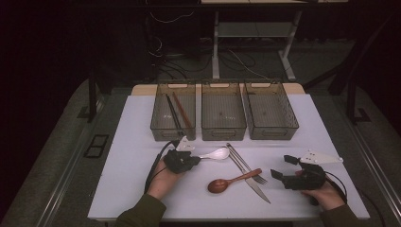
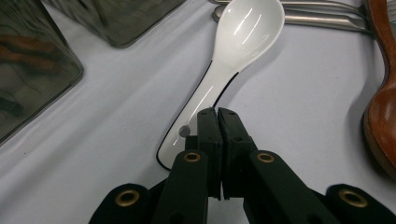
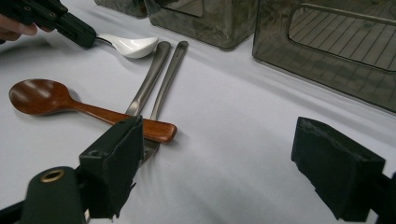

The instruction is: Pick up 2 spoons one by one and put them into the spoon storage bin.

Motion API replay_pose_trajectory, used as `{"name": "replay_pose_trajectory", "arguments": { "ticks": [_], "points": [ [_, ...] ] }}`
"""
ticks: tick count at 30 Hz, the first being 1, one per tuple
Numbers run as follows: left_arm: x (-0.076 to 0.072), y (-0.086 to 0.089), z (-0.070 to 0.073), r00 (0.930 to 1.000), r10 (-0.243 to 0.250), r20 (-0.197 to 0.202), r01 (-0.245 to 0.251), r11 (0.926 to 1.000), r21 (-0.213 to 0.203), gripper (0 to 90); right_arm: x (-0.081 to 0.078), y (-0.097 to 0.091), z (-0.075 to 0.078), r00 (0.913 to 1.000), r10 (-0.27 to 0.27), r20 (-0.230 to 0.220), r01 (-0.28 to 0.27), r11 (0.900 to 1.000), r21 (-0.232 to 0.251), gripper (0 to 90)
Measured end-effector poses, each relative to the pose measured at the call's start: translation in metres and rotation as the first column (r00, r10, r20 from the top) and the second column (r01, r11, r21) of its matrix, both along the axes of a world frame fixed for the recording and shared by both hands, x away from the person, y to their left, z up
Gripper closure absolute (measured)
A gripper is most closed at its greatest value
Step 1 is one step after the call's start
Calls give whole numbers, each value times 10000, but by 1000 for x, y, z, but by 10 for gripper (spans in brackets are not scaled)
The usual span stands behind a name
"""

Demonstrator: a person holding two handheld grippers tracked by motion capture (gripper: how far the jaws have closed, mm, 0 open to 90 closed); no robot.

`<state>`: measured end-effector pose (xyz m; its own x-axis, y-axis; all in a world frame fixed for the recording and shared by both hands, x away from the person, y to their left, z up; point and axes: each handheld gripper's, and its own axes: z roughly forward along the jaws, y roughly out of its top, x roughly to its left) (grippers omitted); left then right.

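A white ceramic spoon [image 1: 218, 153] [image 2: 243, 37] [image 3: 130, 45] lies on the white table, its bowl toward the steel cutlery. My left gripper [image 1: 196, 160] [image 2: 217, 112] [image 3: 74, 28] is shut, its tips right over the end of the spoon's handle; I see nothing between the jaws. A wooden spoon [image 1: 222, 184] [image 2: 380, 112] [image 3: 42, 95] lies across a steel fork [image 1: 246, 165] and knife [image 1: 253, 182]. My right gripper [image 1: 283, 168] [image 3: 219, 140] rests at the right, open and empty, pointing toward the wooden spoon's handle.
Three smoky plastic bins stand in a row at the back: the left bin [image 1: 173, 134] holds dark and brown chopsticks [image 1: 178, 111], the middle bin [image 1: 223, 133] and right bin [image 1: 273, 133] look empty. A bin corner [image 2: 28, 70] stands close to my left gripper.
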<state>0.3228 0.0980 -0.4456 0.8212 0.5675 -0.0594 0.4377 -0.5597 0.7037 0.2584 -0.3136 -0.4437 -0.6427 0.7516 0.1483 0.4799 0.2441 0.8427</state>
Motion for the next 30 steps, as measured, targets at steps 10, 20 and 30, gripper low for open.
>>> {"name": "replay_pose_trajectory", "arguments": {
  "ticks": [10,20,30],
  "points": [
    [3,4,13,9988,-467,-163,441,9896,-1368,667,0,0,0,10000,7,-7,-7,10000,21,166],
    [22,-20,24,9947,-1026,-100,991,9780,-1833,415,0,1,0,10000,0,-48,0,10000,-1,166],
    [43,-51,10,9953,-942,-241,887,9811,-1719,374,0,-1,-1,10000,-35,-28,35,10000,10,166]
  ]
}}
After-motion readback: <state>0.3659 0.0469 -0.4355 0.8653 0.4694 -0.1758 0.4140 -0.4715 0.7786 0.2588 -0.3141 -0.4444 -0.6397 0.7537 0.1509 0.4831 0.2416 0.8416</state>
